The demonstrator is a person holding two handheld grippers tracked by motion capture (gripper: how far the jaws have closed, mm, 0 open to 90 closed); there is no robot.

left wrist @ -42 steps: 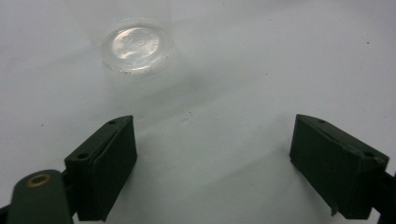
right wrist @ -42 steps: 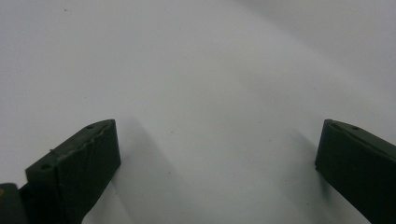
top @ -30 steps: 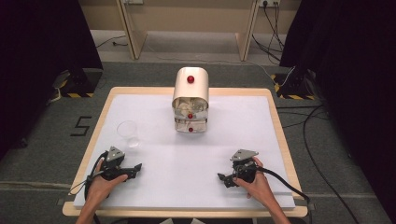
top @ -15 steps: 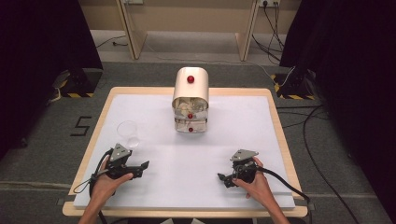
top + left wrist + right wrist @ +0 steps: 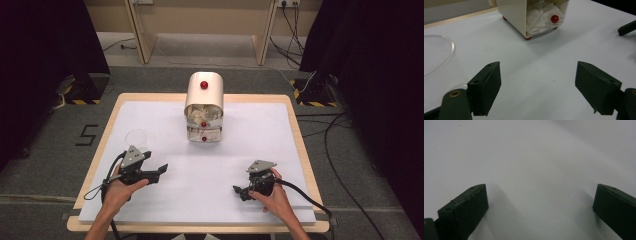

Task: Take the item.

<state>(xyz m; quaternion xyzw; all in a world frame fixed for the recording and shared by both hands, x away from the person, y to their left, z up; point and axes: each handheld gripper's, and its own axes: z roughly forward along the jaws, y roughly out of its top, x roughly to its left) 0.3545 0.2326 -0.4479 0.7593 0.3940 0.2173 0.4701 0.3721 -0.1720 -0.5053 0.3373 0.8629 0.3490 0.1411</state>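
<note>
Left gripper (image 5: pixel 162 170) lifted off white table (image 5: pixel 250 145) toward clear plastic cup (image 5: pixel 136 137) just beside it — jaws wide, just narrowing, empty; a reach likely. Right gripper (image 5: pixel 239 191) resting — jaws apart, empty

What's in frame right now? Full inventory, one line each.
drawer box: 1, cream with red knobs, crumpled white stuff inside, far centre of table
clear cup: 1, transparent, left side, just beyond the left gripper
table: 1, wood edge, white top
floor marker: 1, black "5", left of table
cables: several, black, floor at right
left gripper: 1, black, jaws open, nothing between them, near left
right gripper: 1, black, jaws open, empty, near right
hands: 2, one on each gripper
</note>
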